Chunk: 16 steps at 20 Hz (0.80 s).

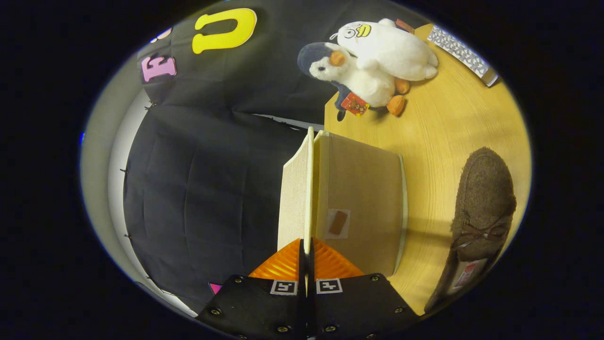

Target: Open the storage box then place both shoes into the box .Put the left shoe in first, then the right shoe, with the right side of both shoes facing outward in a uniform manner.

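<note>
My gripper (306, 246) is shut on the thin cream lid (295, 198) of the storage box, with both fingers pressed on the lid's edge. The lid stands swung away from the beige box body (363, 189), leaving a narrow gap along their shared edge. A small brown tab (338, 223) sits on the box face close to my fingers. One brown fuzzy shoe (483, 198) with a bow lies on the wooden table (439, 132), beside the box on the side away from the lid.
Two plush toys, a white duck (387, 47) and a grey-and-white penguin (351, 75), lie on the table beyond the box. A patterned flat box (462, 54) rests at the table's far edge. Black cloth hangs on the lid's side.
</note>
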Tool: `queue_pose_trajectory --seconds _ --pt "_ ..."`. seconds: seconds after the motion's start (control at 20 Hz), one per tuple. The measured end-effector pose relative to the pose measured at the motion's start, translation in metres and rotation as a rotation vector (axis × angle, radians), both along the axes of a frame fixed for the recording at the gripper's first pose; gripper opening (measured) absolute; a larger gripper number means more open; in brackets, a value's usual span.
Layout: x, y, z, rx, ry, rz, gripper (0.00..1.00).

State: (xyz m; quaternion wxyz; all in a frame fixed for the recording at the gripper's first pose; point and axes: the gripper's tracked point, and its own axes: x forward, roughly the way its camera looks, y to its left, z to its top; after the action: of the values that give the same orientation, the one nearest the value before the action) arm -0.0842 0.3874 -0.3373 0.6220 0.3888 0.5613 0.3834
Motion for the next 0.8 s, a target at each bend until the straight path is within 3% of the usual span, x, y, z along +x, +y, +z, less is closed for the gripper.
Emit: queue_pose_trajectory --seconds 0.4,0.8 --pt "0.004 0.024 0.069 -0.163 -0.163 0.008 0.00" --pt "-0.013 0.111 0.140 -0.216 -0.280 0.081 0.00"
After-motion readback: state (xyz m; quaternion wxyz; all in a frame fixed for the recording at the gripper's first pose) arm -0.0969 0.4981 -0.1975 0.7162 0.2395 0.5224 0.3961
